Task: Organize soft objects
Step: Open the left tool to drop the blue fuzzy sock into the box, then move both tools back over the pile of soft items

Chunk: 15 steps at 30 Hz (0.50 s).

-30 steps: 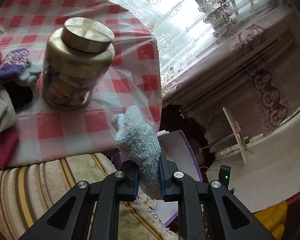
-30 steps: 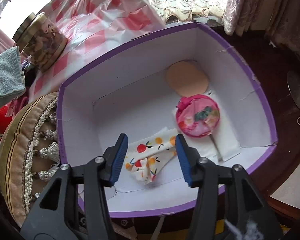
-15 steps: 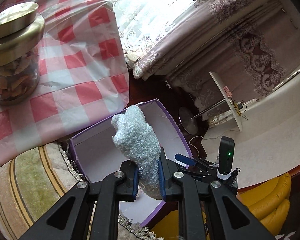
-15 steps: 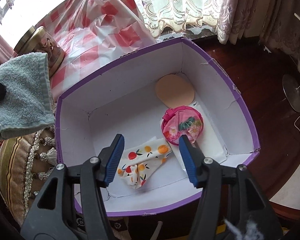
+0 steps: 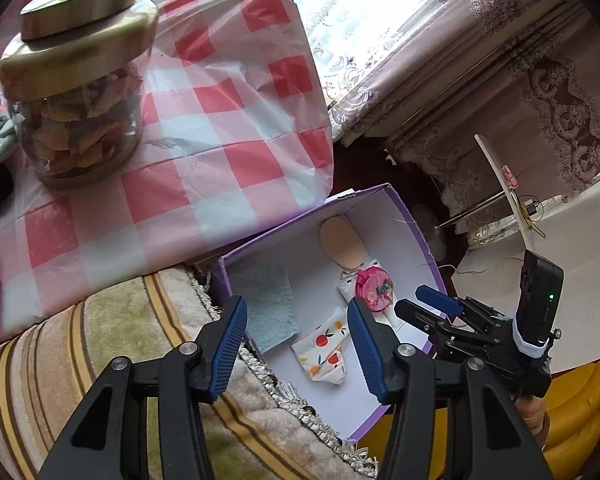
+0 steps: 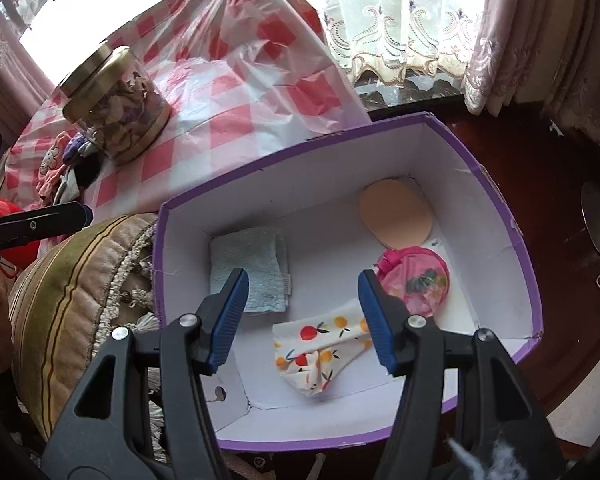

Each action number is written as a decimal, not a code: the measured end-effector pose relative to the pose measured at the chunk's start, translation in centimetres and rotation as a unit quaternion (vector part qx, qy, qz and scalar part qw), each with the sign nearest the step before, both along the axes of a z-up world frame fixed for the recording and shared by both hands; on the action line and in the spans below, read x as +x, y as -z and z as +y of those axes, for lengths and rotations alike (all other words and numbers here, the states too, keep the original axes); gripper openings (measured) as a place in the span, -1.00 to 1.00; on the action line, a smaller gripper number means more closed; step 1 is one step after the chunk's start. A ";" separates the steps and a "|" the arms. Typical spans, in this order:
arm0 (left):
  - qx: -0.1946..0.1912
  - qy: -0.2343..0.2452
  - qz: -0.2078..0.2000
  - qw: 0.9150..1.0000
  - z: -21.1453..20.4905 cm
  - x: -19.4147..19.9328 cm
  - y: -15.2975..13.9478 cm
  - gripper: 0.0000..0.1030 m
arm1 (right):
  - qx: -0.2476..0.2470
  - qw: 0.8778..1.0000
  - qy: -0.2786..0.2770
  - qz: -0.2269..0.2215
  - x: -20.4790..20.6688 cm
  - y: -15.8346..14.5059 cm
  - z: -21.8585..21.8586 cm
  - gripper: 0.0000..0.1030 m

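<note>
1. Plainly, the light blue towel (image 6: 249,276) lay flat on the floor of the purple box (image 6: 496,200), in the corner just beyond the left gripper (image 5: 296,344), free of both of its fingers (image 5: 228,344).
2. The left gripper's jaws were opening, with nothing between them; the towel showed past the left finger.
3. The right gripper (image 6: 302,320) hung over the same box with its jaws about half apart and nothing in them.
4. Between and below the right gripper's fingers (image 6: 374,316) lay a fruit-print cloth (image 6: 316,348) on the box floor.
5. Just beyond its right finger sat a round pink pouch (image 6: 416,280), and past that a beige round pad (image 6: 396,216) leaned near the far wall.
6. To the left of the fingers, outside the box, a striped cushion (image 6: 72,284) pressed against the box wall.
7. Farther off, a glass jar (image 5: 80,92) with a gold lid stood on the tabletop's red-checked cloth (image 5: 236,92).
8. Beside the jar a pile of small knitted things (image 6: 66,168) lay, too crowded to tell apart.
</note>
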<state>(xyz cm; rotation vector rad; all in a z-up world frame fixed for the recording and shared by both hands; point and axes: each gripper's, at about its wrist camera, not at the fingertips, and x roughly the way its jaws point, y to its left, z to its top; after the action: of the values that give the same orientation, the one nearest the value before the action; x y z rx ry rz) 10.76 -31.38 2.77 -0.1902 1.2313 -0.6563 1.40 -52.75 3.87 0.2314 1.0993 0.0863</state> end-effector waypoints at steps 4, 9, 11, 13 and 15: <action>-0.009 -0.024 -0.010 1.000 2.8 0.1 -0.9 0.04 | 0.002 0.999 -0.040 -0.019 1.1 -1.6 3.4 0.19; -0.020 -0.082 -0.016 0.996 8.3 0.5 -1.5 0.04 | -0.001 0.995 -0.090 -0.040 2.7 -3.3 8.3 0.19; -0.025 -0.108 -0.017 0.994 10.6 0.7 -1.6 0.04 | -0.008 0.993 -0.111 -0.046 3.3 -3.8 10.3 0.19; -0.027 -0.134 -0.019 0.990 12.8 0.8 -1.6 0.04 | -0.017 0.990 -0.132 -0.052 3.7 -4.3 12.2 0.19; -0.032 -0.156 -0.018 0.987 15.0 0.9 -1.5 0.04 | -0.022 0.987 -0.151 -0.056 4.1 -4.7 13.9 0.19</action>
<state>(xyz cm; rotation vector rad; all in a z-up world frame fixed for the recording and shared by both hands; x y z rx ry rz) 11.63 -16.36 4.29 -0.4141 1.1171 -0.4247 5.49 -38.81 8.53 0.0185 1.0155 0.3422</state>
